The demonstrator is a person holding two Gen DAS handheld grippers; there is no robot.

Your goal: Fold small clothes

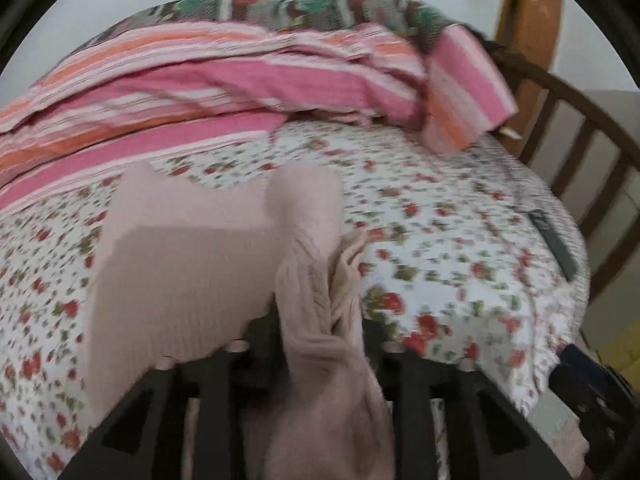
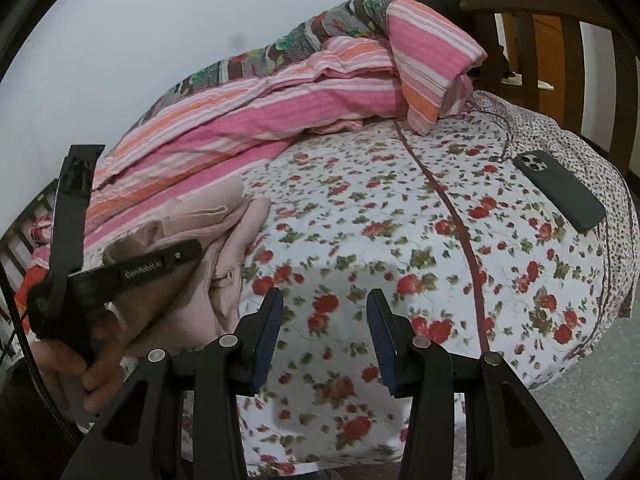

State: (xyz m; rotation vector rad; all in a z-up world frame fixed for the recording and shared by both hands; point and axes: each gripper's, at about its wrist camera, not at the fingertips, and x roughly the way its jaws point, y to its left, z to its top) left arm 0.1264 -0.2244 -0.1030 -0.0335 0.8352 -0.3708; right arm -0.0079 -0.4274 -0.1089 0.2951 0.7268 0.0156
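A pale pink knit garment (image 1: 188, 264) lies on the floral bedsheet (image 1: 440, 248). My left gripper (image 1: 316, 328) is shut on a bunched part of it, which hangs between the fingers and hides the tips. In the right wrist view the same garment (image 2: 224, 240) lies at the left with the left gripper (image 2: 132, 272) on it, held by a hand. My right gripper (image 2: 324, 320) is open and empty, its blue pads (image 2: 266, 340) apart above the bare sheet (image 2: 400, 240), to the right of the garment.
A pink and orange striped blanket (image 2: 280, 112) is heaped along the far side of the bed. A dark phone (image 2: 560, 192) lies near the right edge. A wooden slatted bed frame (image 2: 536, 40) stands at the right. The floor (image 2: 592, 400) shows past the bed's edge.
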